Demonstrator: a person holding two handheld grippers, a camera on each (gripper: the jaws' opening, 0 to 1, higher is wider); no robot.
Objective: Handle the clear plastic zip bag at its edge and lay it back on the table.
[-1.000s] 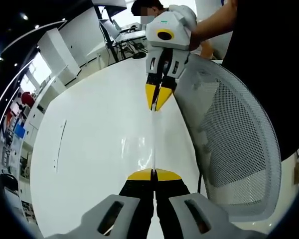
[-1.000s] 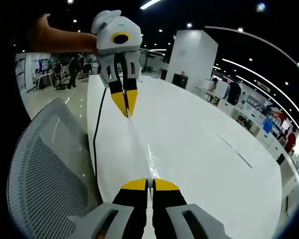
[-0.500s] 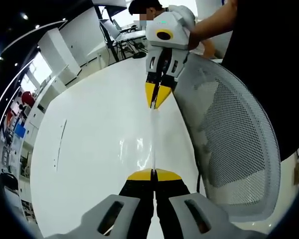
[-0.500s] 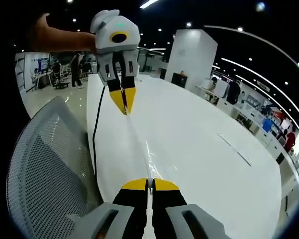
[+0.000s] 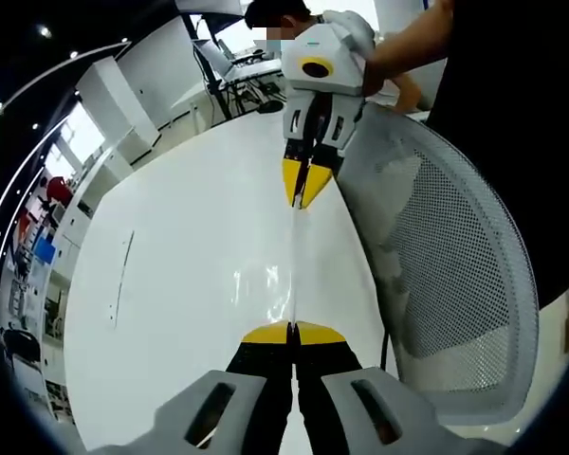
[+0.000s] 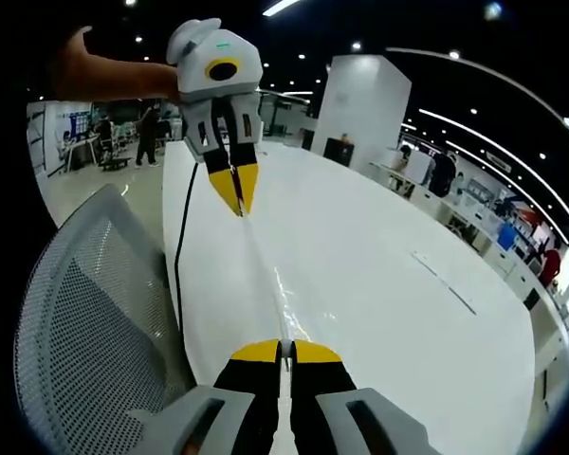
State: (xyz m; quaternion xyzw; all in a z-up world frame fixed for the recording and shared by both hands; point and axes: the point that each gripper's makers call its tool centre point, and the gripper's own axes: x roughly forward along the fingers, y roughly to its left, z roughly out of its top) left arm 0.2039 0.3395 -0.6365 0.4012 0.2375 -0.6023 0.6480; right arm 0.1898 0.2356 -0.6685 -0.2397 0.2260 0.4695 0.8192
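The left gripper (image 5: 292, 334) and the right gripper (image 6: 285, 353) each have their jaws pinched together on opposite ends of the clear plastic zip bag (image 5: 292, 275), stretching its edge taut between them. This grip suspends the bag edge-on above the white table (image 5: 180, 284), near the table edge beside the mesh chair (image 5: 446, 275), apparently so it stays flat for lowering.

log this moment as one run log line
left claw: shut on zip bag edge | right claw: shut on opposite edge | bag: stretched edge-on between claws above table | mesh chair beside
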